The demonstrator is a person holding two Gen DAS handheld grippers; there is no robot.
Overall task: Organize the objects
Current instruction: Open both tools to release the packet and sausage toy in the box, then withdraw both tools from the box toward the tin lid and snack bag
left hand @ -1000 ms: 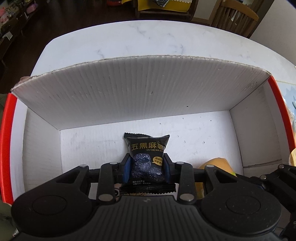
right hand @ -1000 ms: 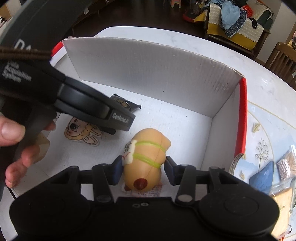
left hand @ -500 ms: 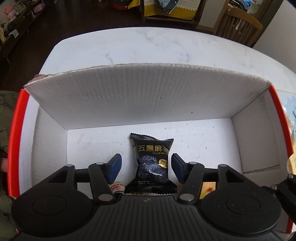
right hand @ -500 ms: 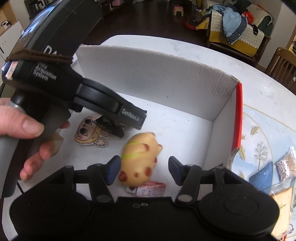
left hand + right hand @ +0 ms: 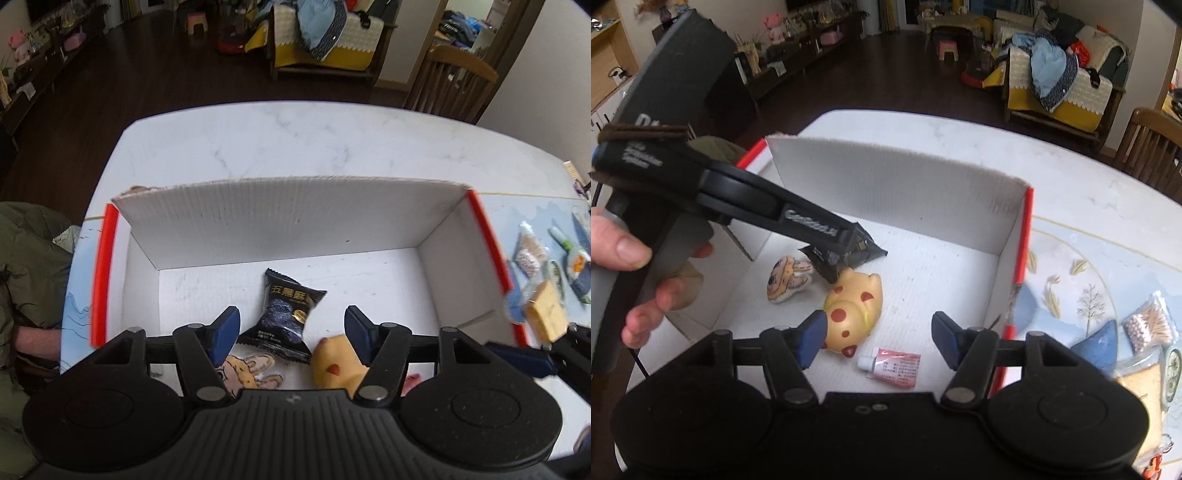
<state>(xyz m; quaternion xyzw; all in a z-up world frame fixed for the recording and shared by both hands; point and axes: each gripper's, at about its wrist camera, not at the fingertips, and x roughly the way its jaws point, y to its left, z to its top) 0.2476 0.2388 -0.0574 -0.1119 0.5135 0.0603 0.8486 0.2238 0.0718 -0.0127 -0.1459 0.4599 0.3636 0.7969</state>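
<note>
With both claws spreading empty over the box (image 5: 295,236), left claw (image 5: 291,325) and right claw (image 5: 875,338) could collide, crowding together.

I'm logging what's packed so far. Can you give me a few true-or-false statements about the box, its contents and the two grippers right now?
1. The black snack packet lies inside the white box. True.
2. The right gripper clamps the yellow spotted toy. False: its jaws are opening, the toy lies free.
3. A small pink tube lies in the box. True.
4. The left gripper holds the packet. False: jaws opening, clear of it.
</note>
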